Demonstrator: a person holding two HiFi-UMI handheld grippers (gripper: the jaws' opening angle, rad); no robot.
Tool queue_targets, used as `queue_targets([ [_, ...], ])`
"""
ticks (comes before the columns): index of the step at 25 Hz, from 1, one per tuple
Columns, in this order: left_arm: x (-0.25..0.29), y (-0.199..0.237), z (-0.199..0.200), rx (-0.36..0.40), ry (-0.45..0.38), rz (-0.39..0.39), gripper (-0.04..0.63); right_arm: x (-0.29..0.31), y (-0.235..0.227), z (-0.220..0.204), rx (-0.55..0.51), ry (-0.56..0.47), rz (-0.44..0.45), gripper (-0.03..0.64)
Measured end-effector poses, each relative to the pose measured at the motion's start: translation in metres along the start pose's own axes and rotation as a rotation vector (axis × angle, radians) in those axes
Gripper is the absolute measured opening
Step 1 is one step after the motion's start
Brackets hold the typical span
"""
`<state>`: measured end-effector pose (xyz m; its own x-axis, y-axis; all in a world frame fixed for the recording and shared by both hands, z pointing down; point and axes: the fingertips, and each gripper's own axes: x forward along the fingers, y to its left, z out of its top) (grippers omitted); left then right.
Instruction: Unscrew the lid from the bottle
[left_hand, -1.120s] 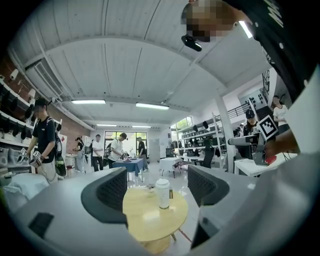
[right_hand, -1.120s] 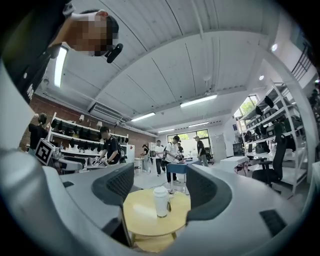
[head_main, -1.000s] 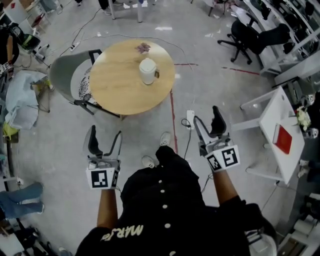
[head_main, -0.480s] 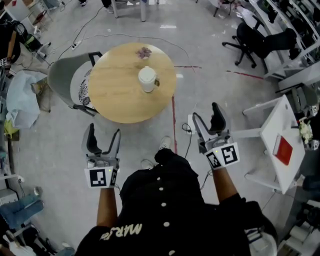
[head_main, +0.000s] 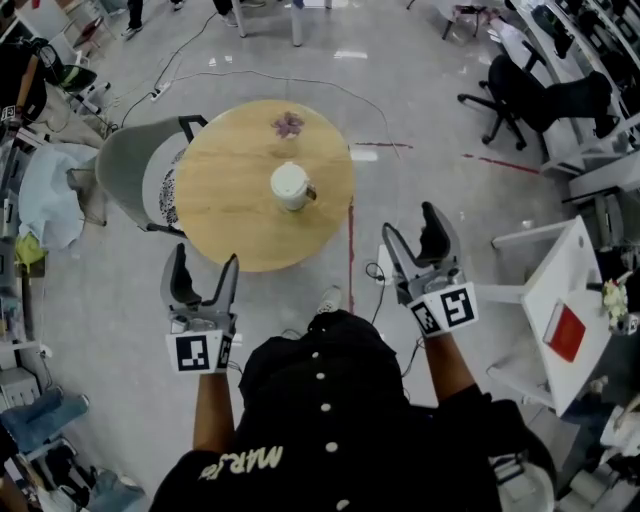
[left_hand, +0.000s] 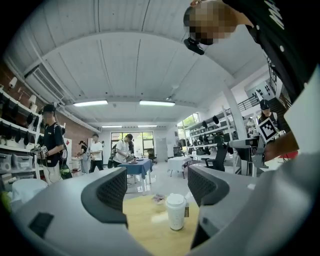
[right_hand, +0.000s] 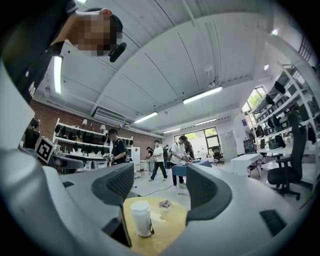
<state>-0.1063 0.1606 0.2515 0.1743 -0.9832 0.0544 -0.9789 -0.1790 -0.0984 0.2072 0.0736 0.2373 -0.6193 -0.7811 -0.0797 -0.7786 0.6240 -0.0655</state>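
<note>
head view, bottle: white bottle (head_main: 290, 188), upright, lid on, near the middle of the round wooden table (head_main: 225, 205).
head view, grippers: left gripper (head_main: 205, 262) and right gripper (head_main: 410, 225) held level at the table's near side, well apart from the bottle.
head view, surroundings: grey chair (head_main: 125, 160) at the table's left; small purple item (head_main: 288, 124) near its far edge.
left gripper view: jaws spread, nothing between them; bottle (left_hand: 175, 215) stands beyond, lid (left_hand: 175, 200) on top.
right gripper view: jaws spread, holding nothing; bottle (right_hand: 141, 220) stands on the table beyond, nearer the left jaw.
</note>
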Motion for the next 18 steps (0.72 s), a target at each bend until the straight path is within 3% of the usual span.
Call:
queue_targets([
  [5,0.025,-0.012,0.002,0.013,-0.003,0.011,0.365,0.021,-0.020,-0.005,-0.007,0.014,0.046,0.316],
  [10,0.034,-0.014,-0.010,-0.054,0.032,0.035,0.365,0.038,-0.025,-0.017,0.005,0.045,0.078,0.316],
  [18,0.051,0.000,-0.029,-0.055,0.063,0.022,0.365,0.066,-0.026,-0.032,0.004,0.068,0.104,0.318],
])
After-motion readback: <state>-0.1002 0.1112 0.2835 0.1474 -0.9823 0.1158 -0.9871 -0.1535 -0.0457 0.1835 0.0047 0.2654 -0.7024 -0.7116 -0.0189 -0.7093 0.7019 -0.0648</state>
